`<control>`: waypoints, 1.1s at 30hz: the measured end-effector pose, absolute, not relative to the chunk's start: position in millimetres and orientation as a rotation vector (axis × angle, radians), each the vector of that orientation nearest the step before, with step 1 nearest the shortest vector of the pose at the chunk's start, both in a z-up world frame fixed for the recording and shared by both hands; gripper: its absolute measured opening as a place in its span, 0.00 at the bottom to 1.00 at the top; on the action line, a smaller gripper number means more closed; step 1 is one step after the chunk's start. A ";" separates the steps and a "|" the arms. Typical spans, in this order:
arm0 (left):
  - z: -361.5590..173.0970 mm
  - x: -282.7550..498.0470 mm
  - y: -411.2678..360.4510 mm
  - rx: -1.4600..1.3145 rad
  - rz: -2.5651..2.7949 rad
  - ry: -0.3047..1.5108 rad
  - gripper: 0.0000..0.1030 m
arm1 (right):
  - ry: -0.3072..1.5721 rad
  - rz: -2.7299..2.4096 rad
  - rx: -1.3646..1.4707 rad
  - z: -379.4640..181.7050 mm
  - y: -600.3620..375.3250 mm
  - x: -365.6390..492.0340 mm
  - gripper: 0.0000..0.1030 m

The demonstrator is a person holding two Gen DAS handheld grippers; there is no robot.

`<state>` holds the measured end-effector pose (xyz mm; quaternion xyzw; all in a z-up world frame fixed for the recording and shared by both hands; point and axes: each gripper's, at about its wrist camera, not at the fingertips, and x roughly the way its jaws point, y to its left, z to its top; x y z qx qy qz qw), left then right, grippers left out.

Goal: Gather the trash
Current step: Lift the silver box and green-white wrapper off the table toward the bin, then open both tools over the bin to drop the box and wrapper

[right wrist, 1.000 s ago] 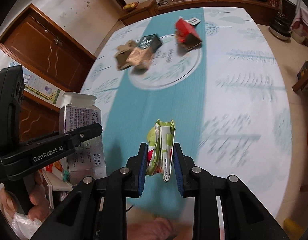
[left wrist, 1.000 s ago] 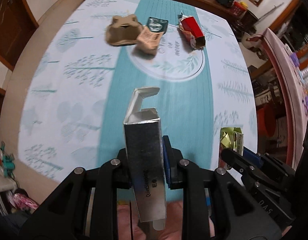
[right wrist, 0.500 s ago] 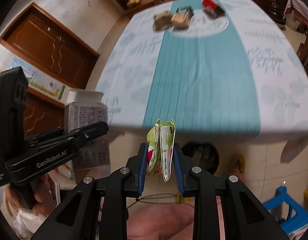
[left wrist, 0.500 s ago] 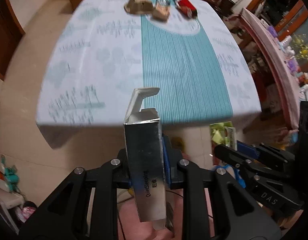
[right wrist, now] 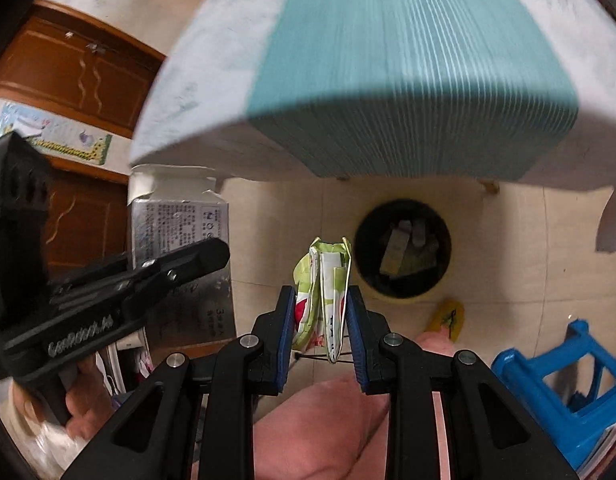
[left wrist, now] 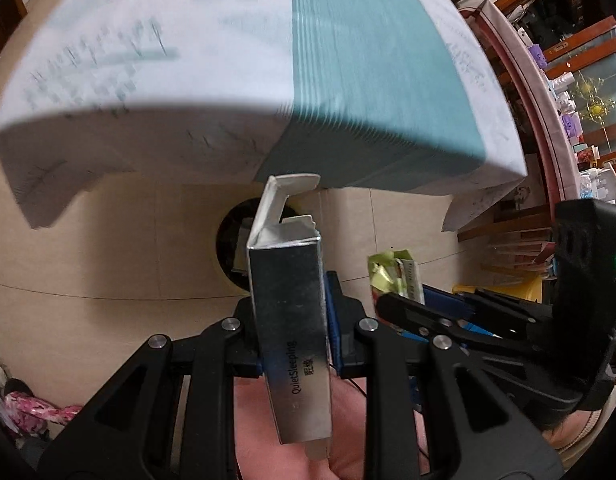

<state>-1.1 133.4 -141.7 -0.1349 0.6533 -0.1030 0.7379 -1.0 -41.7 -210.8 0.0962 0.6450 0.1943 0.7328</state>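
My left gripper [left wrist: 294, 316] is shut on a silver cardboard box [left wrist: 288, 292] with its top flap open; the box also shows in the right wrist view [right wrist: 180, 232]. My right gripper [right wrist: 321, 312] is shut on a crumpled green and white wrapper [right wrist: 323, 296], which also shows in the left wrist view [left wrist: 391, 276]. A round black trash bin [right wrist: 403, 248] with several pieces of trash inside stands on the tiled floor under the table edge, just ahead and right of the wrapper. In the left wrist view the bin [left wrist: 232, 248] is mostly hidden behind the box.
The table [right wrist: 387, 80] with a white and teal cloth overhangs the bin. A blue plastic stool [right wrist: 563, 384] stands at the right. A yellow object [right wrist: 447, 316] lies on the floor by the bin. Wooden cabinet doors [right wrist: 68, 76] are at the left.
Both grippers have dropped from above the table to below its front edge, still holding the box and the wrapper. The trash bin on the floor has come into view.
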 end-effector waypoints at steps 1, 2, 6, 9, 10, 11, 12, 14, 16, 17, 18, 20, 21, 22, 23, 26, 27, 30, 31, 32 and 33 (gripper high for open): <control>-157.2 -1.4 132.8 -0.306 -0.221 1.444 0.19 | 1.427 0.418 0.217 -222.6 -42.3 0.6 0.24; -169.8 -1.0 132.0 -0.308 -0.212 1.452 0.19 | 1.434 0.406 0.221 -237.8 -42.8 1.8 0.24; -230.0 -2.2 123.4 -0.251 -0.165 1.470 0.19 | 1.454 0.362 0.225 -290.2 -44.1 7.6 0.24; -276.0 -1.3 116.8 -0.204 -0.138 1.490 0.19 | 1.478 0.329 0.242 -338.0 -48.0 12.5 0.24; -289.8 -0.5 115.1 -0.190 -0.133 1.493 0.19 | 1.487 0.320 0.252 -352.7 -49.7 13.7 0.24; -303.6 0.5 113.3 -0.177 -0.125 1.494 0.19 | 1.491 0.313 0.261 -364.1 -50.5 15.7 0.24; -314.6 1.4 112.1 -0.164 -0.121 1.496 0.19 | 1.494 0.304 0.272 -378.2 -52.0 17.2 0.24; -335.7 3.4 108.1 -0.134 -0.115 1.490 0.19 | 1.501 0.286 0.284 -403.3 -55.0 23.1 0.24; -354.2 6.6 103.5 -0.107 -0.113 1.489 0.19 | 1.500 0.275 0.303 -423.9 -55.3 27.9 0.24; -360.1 7.8 103.2 -0.100 -0.110 1.490 0.19 | 1.500 0.271 0.309 -433.3 -57.5 33.6 0.24; -365.3 10.1 103.2 -0.093 -0.105 1.489 0.19 | 1.501 0.269 0.317 -442.6 -60.2 38.8 0.25; -374.0 15.1 99.4 -0.091 -0.103 1.473 0.21 | 1.500 0.268 0.335 -456.1 -65.1 45.1 0.37; -375.2 9.8 99.4 -0.091 -0.102 1.466 0.24 | 1.496 0.265 0.342 -463.0 -68.4 49.2 0.39; -377.9 11.2 98.1 -0.092 -0.102 1.462 0.38 | 1.495 0.264 0.346 -468.9 -70.6 52.0 0.42; -381.0 14.2 96.7 -0.090 -0.097 1.460 0.50 | 1.496 0.262 0.348 -470.8 -71.5 53.6 0.48; -382.6 18.3 100.5 -0.101 -0.076 1.439 0.65 | 1.496 0.252 0.352 -482.2 -77.1 56.9 0.55; -383.5 19.5 101.6 -0.099 -0.071 1.441 0.65 | 1.493 0.257 0.364 -484.6 -79.2 57.2 0.55; -386.6 21.7 103.0 -0.088 -0.060 1.443 0.66 | 1.478 0.255 0.365 -485.4 -82.6 55.8 0.60; -386.2 20.9 103.3 -0.085 -0.054 1.441 0.66 | 1.475 0.254 0.361 -485.0 -83.1 55.6 0.60; -384.5 23.5 103.4 -0.083 -0.050 1.440 0.66 | 1.471 0.251 0.355 -483.6 -83.3 55.3 0.60; -382.7 24.0 103.4 -0.083 -0.046 1.439 0.66 | 1.468 0.250 0.351 -482.8 -83.7 55.2 0.60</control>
